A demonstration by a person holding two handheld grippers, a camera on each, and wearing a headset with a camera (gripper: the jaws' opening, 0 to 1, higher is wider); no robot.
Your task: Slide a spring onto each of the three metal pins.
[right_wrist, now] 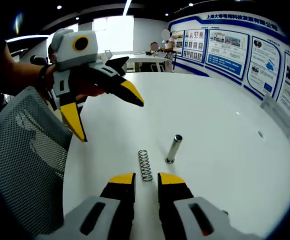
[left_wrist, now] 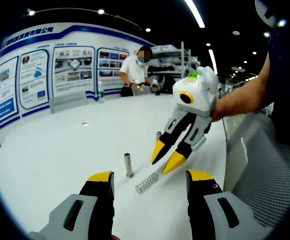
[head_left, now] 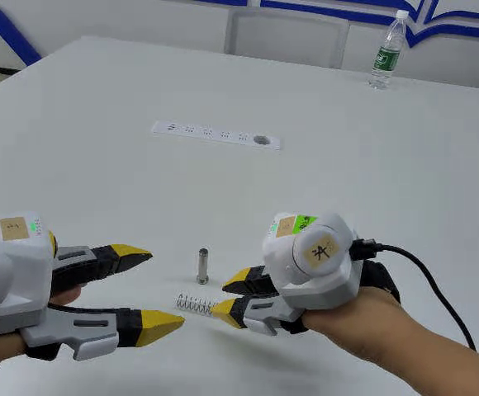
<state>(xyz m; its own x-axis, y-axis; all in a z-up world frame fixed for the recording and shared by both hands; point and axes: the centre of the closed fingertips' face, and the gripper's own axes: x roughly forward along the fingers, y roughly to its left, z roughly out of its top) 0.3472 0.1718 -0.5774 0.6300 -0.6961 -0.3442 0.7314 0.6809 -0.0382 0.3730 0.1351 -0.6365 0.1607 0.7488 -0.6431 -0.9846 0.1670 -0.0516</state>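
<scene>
My right gripper (head_left: 220,297) has its jaws only narrowly parted, with nothing between them and the tips right at one end of the spring (head_left: 194,304). My left gripper (head_left: 165,289) is spread wide and empty at the other end. The spring lies flat on the white table (head_left: 322,198), on my side of the pin (head_left: 202,266). Its long axis runs from one gripper toward the other, while the pin stands upright. I should pinch the spring near one end (lightly, so the coils don't crush), swing it vertical, and centre its bore over the pin's top before lowering.
</scene>
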